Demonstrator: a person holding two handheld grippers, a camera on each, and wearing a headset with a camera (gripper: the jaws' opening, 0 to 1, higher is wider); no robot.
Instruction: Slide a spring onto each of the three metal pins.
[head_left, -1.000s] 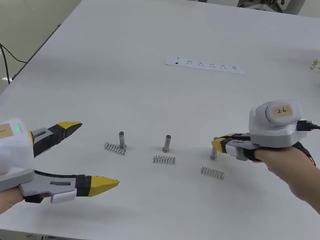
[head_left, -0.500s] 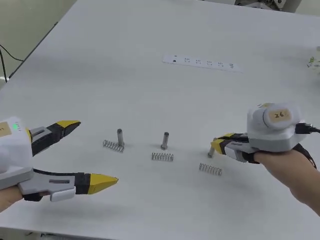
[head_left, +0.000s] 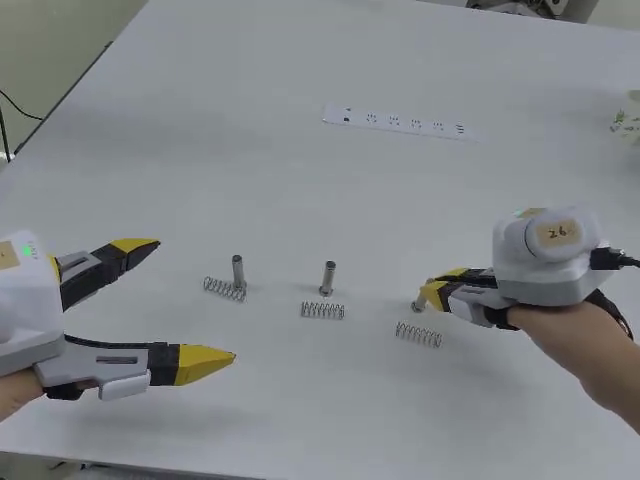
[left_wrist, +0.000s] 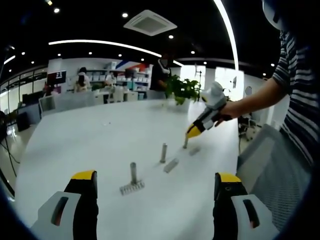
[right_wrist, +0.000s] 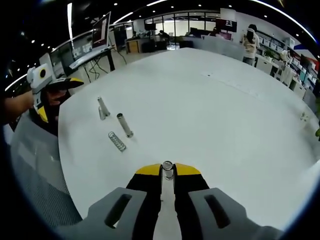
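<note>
Right claw (head_left: 432, 293) pinches the rightmost pin (right_wrist: 167, 170); left claw (head_left: 195, 300) gapes wide, empty.

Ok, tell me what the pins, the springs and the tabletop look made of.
Pins: probably steel, grey with a soft metallic sheen.
Springs: thin bare metal wire, likely steel, in silvery open coils.
Tabletop: smooth matte white, perhaps laminate; the look alone leaves that open.

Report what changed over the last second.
Nothing visibly moved; only the head camera shifted slightly. The right gripper stays shut on the right pin, the left gripper stays open, and the left spring, middle spring and right spring still lie flat on the table.
</note>
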